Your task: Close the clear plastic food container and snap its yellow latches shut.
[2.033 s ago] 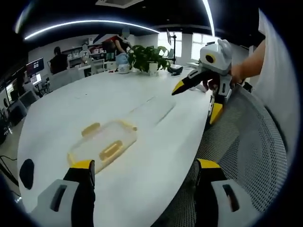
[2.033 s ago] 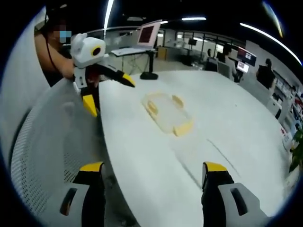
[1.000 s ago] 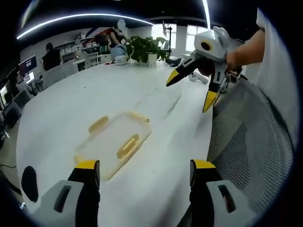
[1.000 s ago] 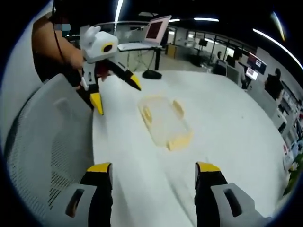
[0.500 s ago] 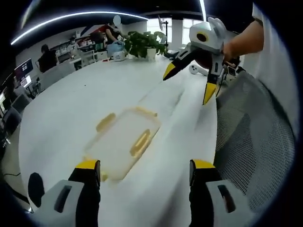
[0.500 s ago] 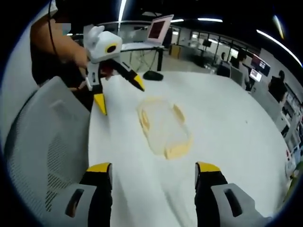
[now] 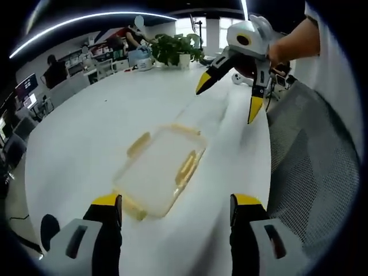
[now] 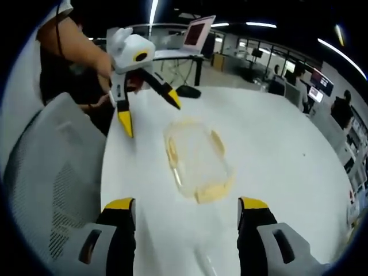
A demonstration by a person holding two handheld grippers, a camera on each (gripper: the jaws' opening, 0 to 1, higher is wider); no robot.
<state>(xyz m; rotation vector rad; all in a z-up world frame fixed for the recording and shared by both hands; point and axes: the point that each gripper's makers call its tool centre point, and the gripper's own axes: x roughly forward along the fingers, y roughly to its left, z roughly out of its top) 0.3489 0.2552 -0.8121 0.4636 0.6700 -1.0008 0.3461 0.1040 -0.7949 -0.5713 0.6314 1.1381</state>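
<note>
The clear plastic container (image 7: 158,172) lies flat on the white table (image 7: 80,126), with yellow latches (image 7: 186,167) sticking out along its sides. My left gripper (image 7: 175,202) is open just short of its near end, touching nothing. Beyond the container, the right gripper (image 7: 228,98) hangs open above the table, held by a hand. In the right gripper view the container (image 8: 195,158) sits ahead of my open right gripper (image 8: 187,206), and the left gripper (image 8: 149,115) hovers open past its far end. A faint clear flat piece (image 7: 210,112) lies past the container; what it is I cannot tell.
A grey mesh chair back (image 7: 305,167) (image 8: 52,172) stands against the table's edge beside both grippers. A potted plant (image 7: 175,49) stands at the table's far end. A screen on a stand (image 8: 195,34) and a dark object (image 8: 187,91) sit further off. People sit at distant desks.
Both cameras have drawn closer to the container, which looms larger and more central in each view. Both grippers stay open; the container rests where it was on the table.
</note>
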